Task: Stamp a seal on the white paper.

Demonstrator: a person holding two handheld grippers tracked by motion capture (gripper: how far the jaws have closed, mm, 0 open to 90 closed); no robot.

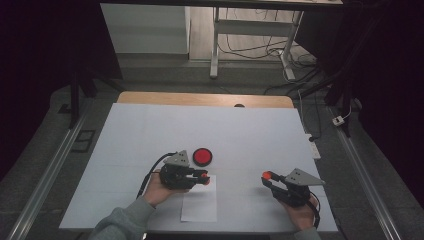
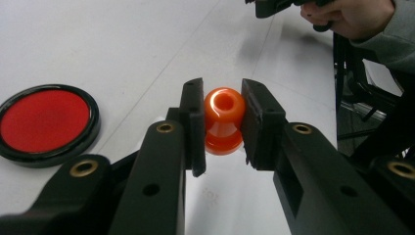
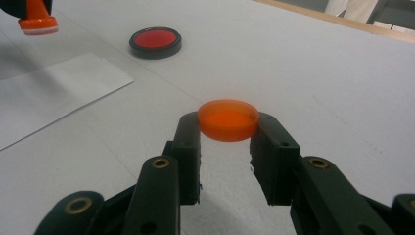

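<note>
My left gripper [image 2: 222, 128] is shut on an orange knob-shaped stamp [image 2: 224, 117], its pads pressing on both sides of the knob. In the high view the left gripper [image 1: 204, 176] holds the stamp [image 1: 206, 178] just over the top edge of a white sheet of paper [image 1: 199, 205]. My right gripper [image 3: 226, 133] is shut on a round orange cap [image 3: 228, 119], held flat between its fingertips above the table. In the high view the right gripper [image 1: 266, 177] and its cap [image 1: 267, 174] are at the right, apart from the paper.
A round red ink pad in a black case [image 1: 202, 156] lies open just beyond the left gripper, also as the ink pad [image 2: 46, 122] and ink pad [image 3: 155, 41]. The white table cover [image 1: 150, 130] stretches far ahead. The paper [image 3: 49, 95] lies flat.
</note>
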